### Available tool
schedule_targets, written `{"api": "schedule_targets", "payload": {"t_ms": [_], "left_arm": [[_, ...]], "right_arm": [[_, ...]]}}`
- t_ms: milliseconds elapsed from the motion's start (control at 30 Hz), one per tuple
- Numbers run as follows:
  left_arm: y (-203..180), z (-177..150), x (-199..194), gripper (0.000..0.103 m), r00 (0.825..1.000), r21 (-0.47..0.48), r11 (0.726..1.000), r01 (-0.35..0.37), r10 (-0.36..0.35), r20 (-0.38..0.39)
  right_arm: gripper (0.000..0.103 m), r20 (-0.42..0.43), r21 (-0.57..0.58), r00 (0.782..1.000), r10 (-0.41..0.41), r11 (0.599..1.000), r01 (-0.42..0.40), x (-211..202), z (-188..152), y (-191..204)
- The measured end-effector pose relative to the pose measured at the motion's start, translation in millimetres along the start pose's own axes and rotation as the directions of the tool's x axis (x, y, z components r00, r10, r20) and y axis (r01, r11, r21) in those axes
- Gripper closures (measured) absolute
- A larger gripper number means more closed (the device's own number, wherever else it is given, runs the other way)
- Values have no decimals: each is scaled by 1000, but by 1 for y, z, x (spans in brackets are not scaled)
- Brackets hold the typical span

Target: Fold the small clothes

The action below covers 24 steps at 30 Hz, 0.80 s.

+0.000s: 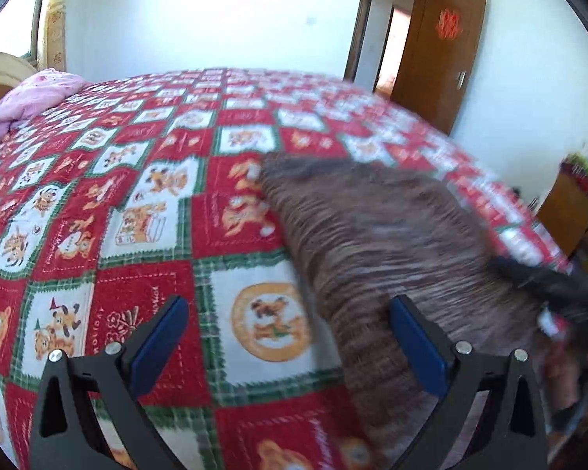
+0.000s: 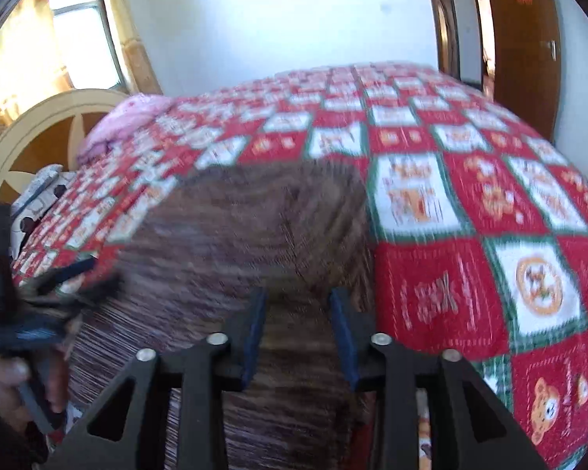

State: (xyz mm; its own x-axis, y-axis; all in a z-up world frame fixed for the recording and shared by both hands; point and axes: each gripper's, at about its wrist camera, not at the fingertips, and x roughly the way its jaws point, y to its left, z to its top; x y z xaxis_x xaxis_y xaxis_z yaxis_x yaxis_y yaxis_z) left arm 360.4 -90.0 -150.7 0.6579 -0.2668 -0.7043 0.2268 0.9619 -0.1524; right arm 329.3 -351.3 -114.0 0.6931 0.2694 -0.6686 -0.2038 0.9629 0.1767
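Brown garment (image 2: pixel 254 243) beneath part-open right claw (image 2: pixel 300 329), unpinched

Blur and cut-off edges
The brown striped garment (image 2: pixel 254 243) is smeared by motion, its near end cut off; the left tool (image 2: pixel 23 313) is blurred.

Left gripper (image 1: pixel 290 309) fingers spread wide; right gripper (image 2: pixel 300 305) fingers parted narrowly, both angled downward.
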Motion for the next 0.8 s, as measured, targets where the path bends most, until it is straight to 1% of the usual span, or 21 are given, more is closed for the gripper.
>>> {"api": "schedule_targets", "payload": {"t_ms": [33,67,100,167,200,233,333,367,400,433,467,500,533,567,600,667,800], "left_arm": [[1,-1,6,0,999,-8,1000,12,-12,-31],[3,0,10,0,998,-23,1000,21,-22,-52],[4,-1,11,0,998,-27,999,22,-24,-54],[3,-3,11,0,998,-24,999,23,-25,-56],[3,-4,11,0,998,-25,999,26,-28,-56],[3,-4,11,0,998,-25,999,25,-26,-54],[1,-5,6,0,999,-20,1000,11,-12,-47],[0,-5,2,0,999,-17,1000,8,-9,-47],[-1,-5,-1,0,999,-23,1000,14,-15,-48],[0,-4,-3,0,998,-40,999,36,-38,-49],[0,-4,-5,0,995,-65,995,78,-82,-55],[-1,-5,-6,0,992,-80,991,105,-110,-59],[-3,-6,-7,0,990,-88,989,121,-127,-60],[-8,-8,-8,0,990,-81,989,125,-130,-57],[-12,-10,-7,0,991,-67,990,122,-126,-54],[-20,-13,-4,0,992,-28,993,113,-115,-60],[-22,-13,-1,0,991,-17,993,119,-120,-62]], "right_arm": [[60,13,-17,1000,8,1000,-7,-2,3,4],[60,1,-34,1000,3,999,-3,1,6,8],[60,-23,-42,1000,-10,999,9,7,8,9],[60,-108,-30,993,-39,999,36,29,6,4],[60,-129,-19,991,-37,999,34,36,4,0],[60,-98,-8,995,-21,1000,20,34,4,-3],[60,-101,41,994,30,999,-25,27,5,-12],[60,-85,63,995,54,997,-48,22,6,-17],[60,-64,72,996,55,996,-50,17,8,-22],[59,-38,75,999,37,997,-34,12,10,-27],[59,-7,83,1000,22,996,-21,8,12,-33],[58,4,96,1000,22,995,-22,7,14,-39],[54,8,122,1000,27,992,-27,8,16,-47],[51,6,161,999,37,986,-37,10,18,-56],[46,4,191,999,47,980,-47,13,20,-62],[44,-13,246,997,81,966,-75,22,23,-75],[40,-27,326,989,145,937,-129,40,25,-91]]}}
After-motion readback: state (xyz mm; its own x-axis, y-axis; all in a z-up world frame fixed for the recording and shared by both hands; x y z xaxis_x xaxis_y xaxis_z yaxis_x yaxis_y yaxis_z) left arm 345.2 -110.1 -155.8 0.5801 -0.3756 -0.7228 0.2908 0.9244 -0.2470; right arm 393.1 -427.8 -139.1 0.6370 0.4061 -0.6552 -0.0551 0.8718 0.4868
